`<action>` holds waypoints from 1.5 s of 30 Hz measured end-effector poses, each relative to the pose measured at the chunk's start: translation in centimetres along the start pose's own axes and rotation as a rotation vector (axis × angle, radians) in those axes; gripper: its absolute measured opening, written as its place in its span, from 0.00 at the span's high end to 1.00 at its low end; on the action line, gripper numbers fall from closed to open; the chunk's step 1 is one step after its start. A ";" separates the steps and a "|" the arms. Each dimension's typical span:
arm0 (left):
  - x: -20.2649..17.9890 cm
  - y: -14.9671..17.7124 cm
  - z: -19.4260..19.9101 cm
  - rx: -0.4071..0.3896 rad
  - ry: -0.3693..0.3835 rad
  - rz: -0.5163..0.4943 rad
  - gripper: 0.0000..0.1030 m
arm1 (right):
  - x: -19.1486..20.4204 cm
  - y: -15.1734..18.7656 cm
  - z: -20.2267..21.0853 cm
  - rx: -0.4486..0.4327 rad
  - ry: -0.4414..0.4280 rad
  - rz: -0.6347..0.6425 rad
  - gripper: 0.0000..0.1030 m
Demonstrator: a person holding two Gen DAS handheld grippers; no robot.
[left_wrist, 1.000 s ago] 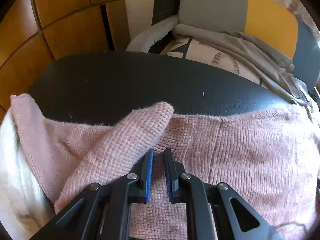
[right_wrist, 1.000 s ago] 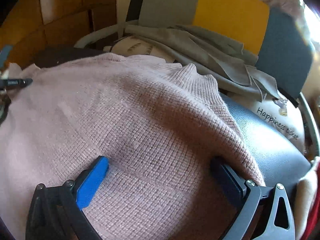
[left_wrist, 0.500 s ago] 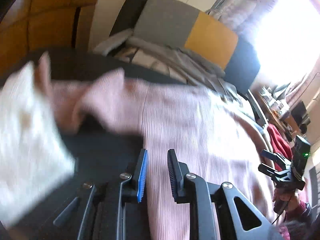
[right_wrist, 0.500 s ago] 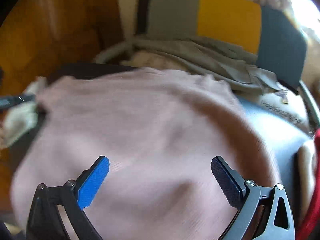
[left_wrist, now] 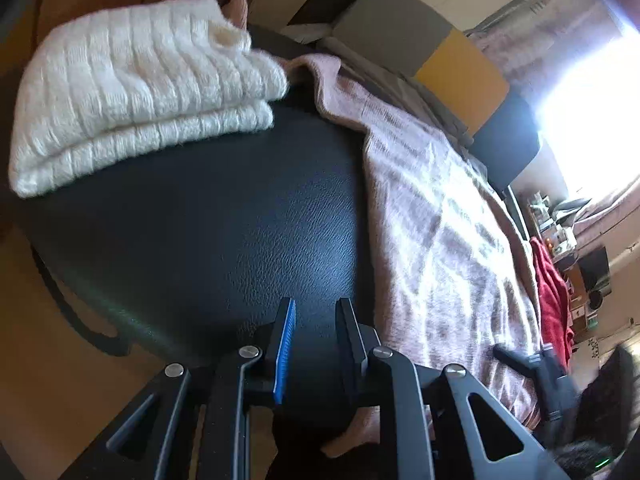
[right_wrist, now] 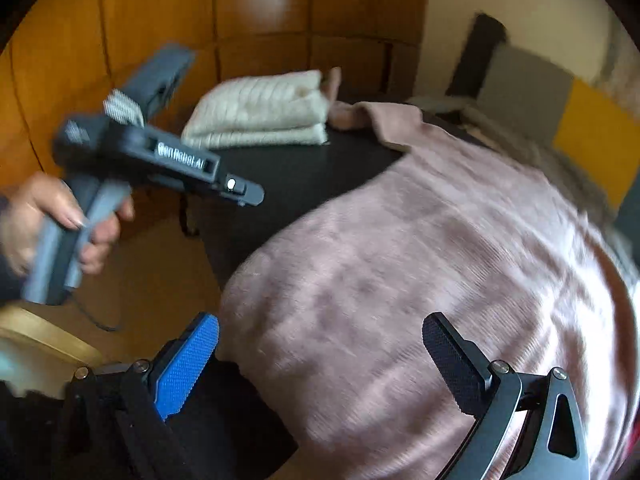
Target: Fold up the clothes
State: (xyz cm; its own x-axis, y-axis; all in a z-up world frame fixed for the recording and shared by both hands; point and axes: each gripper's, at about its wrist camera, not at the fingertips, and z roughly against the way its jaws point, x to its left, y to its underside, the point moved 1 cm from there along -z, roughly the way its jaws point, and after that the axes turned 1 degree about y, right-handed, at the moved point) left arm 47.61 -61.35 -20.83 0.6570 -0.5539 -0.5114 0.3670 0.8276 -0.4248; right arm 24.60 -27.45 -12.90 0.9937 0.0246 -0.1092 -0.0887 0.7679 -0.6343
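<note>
Pink sweater point(right_wrist: 420, 260) lies seemingly untouched beneath the wide-spread right claw point(right_wrist: 320, 364); left claw point(left_wrist: 316, 344) narrowly parted, empty.

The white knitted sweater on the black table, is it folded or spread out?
Folded. The white knitted sweater lies as a compact bundle with two stacked layers showing at its edge, on the black table, beside the spread pink sweater.

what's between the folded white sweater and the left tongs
Only bare black leather tabletop between the white sweater and the left tongs, seen in the left wrist view.
</note>
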 end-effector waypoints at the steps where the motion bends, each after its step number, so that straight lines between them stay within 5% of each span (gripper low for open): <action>1: 0.0 -0.1 0.2 -0.002 0.011 0.011 0.81 | 0.2 -0.1 -1.1 0.032 0.011 0.015 0.00; 4: 0.1 -0.1 0.8 -0.003 0.010 0.028 0.81 | 0.8 1.0 -4.1 0.147 0.080 0.046 0.07; 8: 0.5 0.1 0.9 0.014 0.016 0.051 0.81 | 0.1 2.1 -3.5 0.110 0.093 0.025 0.27; 9: 0.4 0.2 0.8 0.020 0.021 0.052 0.81 | -0.6 2.0 -3.0 0.101 0.071 -0.013 0.43; 10: 0.3 0.3 0.6 0.029 0.026 0.044 0.81 | -2.4 2.0 -2.4 0.088 0.048 -0.089 0.72; 11: 0.0 0.5 0.4 0.040 0.029 0.033 0.81 | -4.4 2.1 -1.7 0.073 0.026 -0.172 0.85; 12: -0.3 0.7 0.1 0.053 0.041 0.024 0.81 | -6.3 2.1 -1.0 0.058 0.004 -0.255 0.87; 19: -4.8 2.6 -1.8 0.119 0.203 -0.096 0.78 | -21.2 7.6 1.7 -0.083 -0.252 -0.908 0.87; 23: -9.4 4.3 -3.7 0.150 0.282 -0.198 0.78 | -24.9 11.4 1.5 -0.093 -0.280 -1.105 0.85; 27: -11.5 4.5 -4.6 0.136 0.388 -0.184 0.68 | -25.3 13.4 1.0 -0.069 -0.287 -1.135 0.82; 34: -14.4 2.7 -5.7 0.116 0.429 -0.197 0.58 | -25.8 13.9 0.6 -0.121 -0.331 -1.115 0.84; 38: -17.0 2.2 -9.3 0.221 0.211 -0.275 0.63 | -25.8 13.7 0.5 -0.119 -0.320 -1.111 0.83; 39: -17.1 2.0 -9.8 0.223 0.174 -0.276 0.78 | -25.7 13.6 0.7 -0.109 -0.315 -1.111 0.82; 40: -17.0 1.6 -9.8 0.202 0.163 -0.265 0.97 | -25.6 13.4 0.9 -0.099 -0.309 -1.112 0.75; 41: -16.6 1.1 -9.3 0.170 0.187 -0.241 1.00 | -25.5 13.3 1.4 -0.104 -0.305 -1.112 0.70; 43: -15.4 0.0 -6.8 0.099 0.266 -0.188 0.98 | -25.4 13.3 3.2 -0.158 -0.279 -1.099 0.41; 45: -13.5 -1.0 -3.5 0.039 0.318 -0.140 0.99 | -25.3 13.5 5.2 -0.196 -0.246 -1.065 0.36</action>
State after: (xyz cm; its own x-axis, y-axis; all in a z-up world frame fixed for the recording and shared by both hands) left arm 36.05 -54.98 -16.12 0.3625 -0.6577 -0.6603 0.4680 0.7411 -0.4813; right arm -1.37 -14.37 -14.75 0.5526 -0.4452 0.7046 0.8311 0.3580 -0.4256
